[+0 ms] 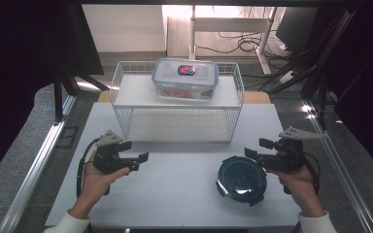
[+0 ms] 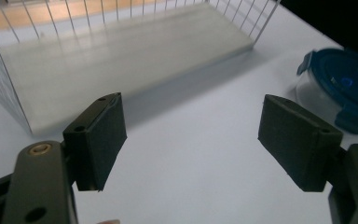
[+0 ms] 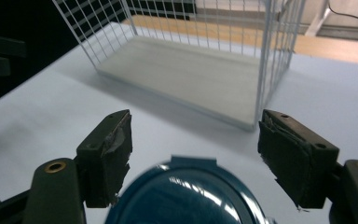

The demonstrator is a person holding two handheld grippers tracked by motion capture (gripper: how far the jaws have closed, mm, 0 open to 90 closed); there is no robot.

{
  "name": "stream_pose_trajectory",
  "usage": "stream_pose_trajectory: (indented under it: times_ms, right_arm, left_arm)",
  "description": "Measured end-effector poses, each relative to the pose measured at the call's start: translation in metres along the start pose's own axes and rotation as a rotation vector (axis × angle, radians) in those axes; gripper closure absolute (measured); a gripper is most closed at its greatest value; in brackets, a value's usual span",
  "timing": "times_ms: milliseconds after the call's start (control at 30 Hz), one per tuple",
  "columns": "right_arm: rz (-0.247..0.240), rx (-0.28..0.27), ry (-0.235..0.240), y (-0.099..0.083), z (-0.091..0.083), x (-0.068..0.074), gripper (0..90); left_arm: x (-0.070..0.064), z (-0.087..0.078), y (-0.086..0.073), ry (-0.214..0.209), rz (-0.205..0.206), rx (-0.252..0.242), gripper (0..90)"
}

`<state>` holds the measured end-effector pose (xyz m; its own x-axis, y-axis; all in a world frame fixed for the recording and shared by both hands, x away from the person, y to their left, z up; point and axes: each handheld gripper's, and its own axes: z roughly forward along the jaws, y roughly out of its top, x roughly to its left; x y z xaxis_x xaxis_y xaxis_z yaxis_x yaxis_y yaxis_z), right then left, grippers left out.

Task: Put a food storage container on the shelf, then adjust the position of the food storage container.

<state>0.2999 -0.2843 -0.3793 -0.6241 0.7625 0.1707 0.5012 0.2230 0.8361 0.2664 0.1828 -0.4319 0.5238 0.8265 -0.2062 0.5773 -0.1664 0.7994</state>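
Both grippers spread, nothing held. Left gripper [image 1: 143, 158] hovers over bare table [image 1: 175, 189]. Right gripper [image 1: 253, 148] sits just beside round blue-lidded container [image 1: 241, 178]; wire rack [image 1: 126, 116] behind.

No legible text; the container lid's sticker [image 1: 186, 70] (red-blue) is too blurred.

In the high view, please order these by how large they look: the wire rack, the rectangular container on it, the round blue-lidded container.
1. wire rack, clearly largest.
2. rectangular container.
3. round container, smaller in footprint, though it lies nearer the camera.
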Motion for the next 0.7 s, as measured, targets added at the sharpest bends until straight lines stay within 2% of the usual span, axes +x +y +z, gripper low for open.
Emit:
stream_pose_trajectory:
  times_ms: [133, 233, 300, 467, 700]
  right_arm:
    - [0.019, 0.022, -0.011, -0.017, 0.000, -0.002, 26.2]
    - [0.018, 0.057, -0.030, -0.027, -0.001, -0.006, 26.6]
    - [0.018, 0.066, -0.049, -0.033, -0.001, -0.008, 27.2]
    - [0.035, 0.084, -0.056, -0.041, -0.002, -0.013, 28.0]
    - [0.024, 0.108, -0.062, -0.041, 0.001, -0.010, 28.5]
  left_arm:
    - [0.002, 0.005, -0.016, -0.019, -0.035, 0.021, 22.1]
    - [0.003, 0.007, -0.025, 0.009, -0.036, 0.038, 22.2]
    - [0.004, 0.008, -0.030, 0.010, -0.052, 0.045, 22.5]
    - [0.004, 0.008, -0.035, 0.001, -0.055, 0.049, 24.7]
    - [0.006, 0.005, -0.035, 0.014, -0.067, 0.027, 23.7]
